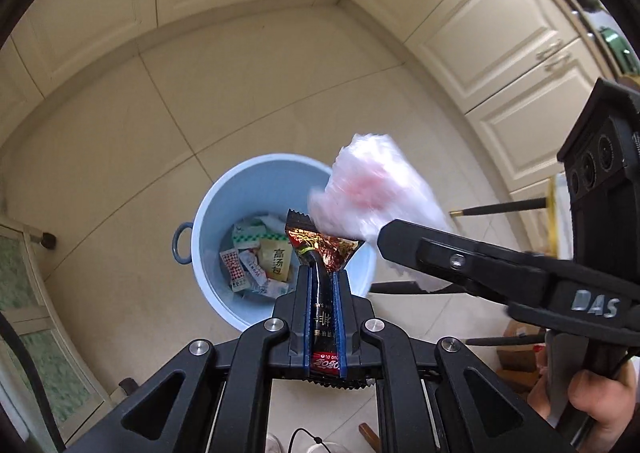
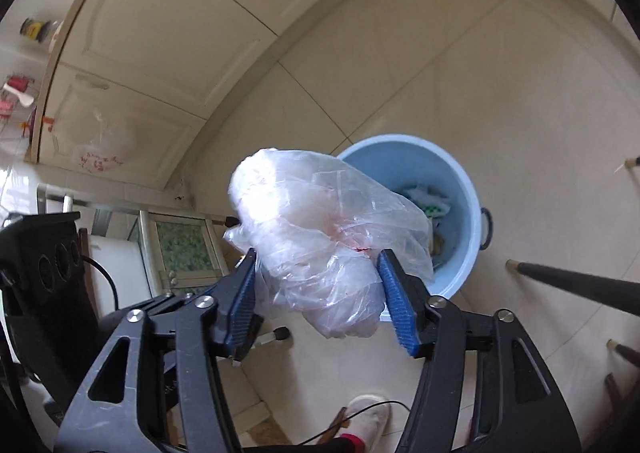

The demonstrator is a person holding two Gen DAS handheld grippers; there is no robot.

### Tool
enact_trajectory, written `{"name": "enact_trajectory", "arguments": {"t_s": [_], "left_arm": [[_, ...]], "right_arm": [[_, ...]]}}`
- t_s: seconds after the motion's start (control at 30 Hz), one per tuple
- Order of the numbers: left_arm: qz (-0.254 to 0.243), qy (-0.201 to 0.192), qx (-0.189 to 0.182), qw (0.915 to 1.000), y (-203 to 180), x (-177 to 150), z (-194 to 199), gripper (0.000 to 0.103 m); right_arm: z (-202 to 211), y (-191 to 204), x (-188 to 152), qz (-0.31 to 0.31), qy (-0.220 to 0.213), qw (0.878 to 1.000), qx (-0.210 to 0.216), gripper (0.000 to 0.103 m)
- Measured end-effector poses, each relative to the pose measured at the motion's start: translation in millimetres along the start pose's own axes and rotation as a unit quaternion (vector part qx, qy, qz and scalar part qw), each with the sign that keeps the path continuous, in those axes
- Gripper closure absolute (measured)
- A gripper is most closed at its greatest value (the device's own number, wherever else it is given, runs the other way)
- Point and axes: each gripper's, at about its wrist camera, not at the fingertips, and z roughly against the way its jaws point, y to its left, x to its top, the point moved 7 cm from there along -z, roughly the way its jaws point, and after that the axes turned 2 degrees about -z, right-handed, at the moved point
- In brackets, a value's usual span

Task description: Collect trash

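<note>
A light blue bin [image 1: 240,189] stands on the tiled floor with several wrappers and sachets in it. My left gripper [image 1: 322,273] is shut on a black and red foil sachet [image 1: 320,249], which sticks out over the bin's near rim. My right gripper [image 2: 318,257] has a crumpled clear plastic bag [image 2: 312,221] with a pink smear between its blue pads [image 2: 396,305]. Both pads touch the bag's sides. In the right wrist view the bag hangs just left of the bin [image 2: 404,157]. In the left wrist view the bag [image 1: 372,189] is blurred, beside the right gripper [image 1: 384,261], above the bin's right rim.
Cream cabinet doors [image 1: 500,37] line the walls behind the bin. Dark chair legs [image 2: 580,285] stand to the bin's right. A glass-door cabinet [image 2: 184,245] is at left. A person's slippered foot [image 2: 368,417] and a hand [image 1: 592,397] on the right gripper's handle are visible.
</note>
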Motion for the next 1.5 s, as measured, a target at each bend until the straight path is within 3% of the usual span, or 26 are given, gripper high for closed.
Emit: {"name": "enact_trajectory", "arguments": {"t_s": [0.13,0.27,0.33,0.4,0.47,0.7,0.83,1.0,1.2,1.27,1.5], "left_arm": [[0.008,0.014,0.000,0.9999,-2,12,-21,0.096],[0.013,0.018,0.013,0.9997,-4,35,-27,0.085],[0.028,0.014,0.022,0.9993,-10,43,-29,0.072],[0.031,0.000,0.032,0.9990,-15,47,-21,0.049],[0.030,-0.014,0.043,0.9985,-26,47,-11,0.044],[0.049,-0.059,0.065,0.9949,-33,34,55,0.043],[0.053,-0.105,0.099,0.9881,-38,9,114,0.042],[0.041,-0.188,0.146,0.9705,-57,-24,206,0.033],[-0.012,-0.307,0.170,0.9364,-123,-83,310,0.022],[-0.031,-0.346,0.161,0.9238,-153,-107,342,0.015],[-0.098,-0.452,0.132,0.8765,-248,-198,428,0.001]], "right_arm": [[-15,-11,1,-0.011,0.007,1.000,0.001,0.020],[-11,-18,4,-0.018,-0.001,1.000,-0.001,0.019],[-5,-19,4,-0.012,-0.006,1.000,-0.010,0.019],[-2,-15,5,0.000,-0.014,1.000,-0.027,0.019],[10,-13,5,0.008,-0.023,0.999,-0.043,0.019],[49,15,3,0.049,-0.053,0.994,-0.080,0.018],[78,47,-10,0.073,-0.070,0.992,-0.071,0.018],[138,105,-39,0.150,-0.120,0.978,-0.084,0.015],[271,167,-97,0.230,-0.268,0.925,-0.137,0.009],[316,180,-120,0.236,-0.307,0.910,-0.146,0.000],[463,201,-211,0.234,-0.425,0.859,-0.164,0.000]]}}
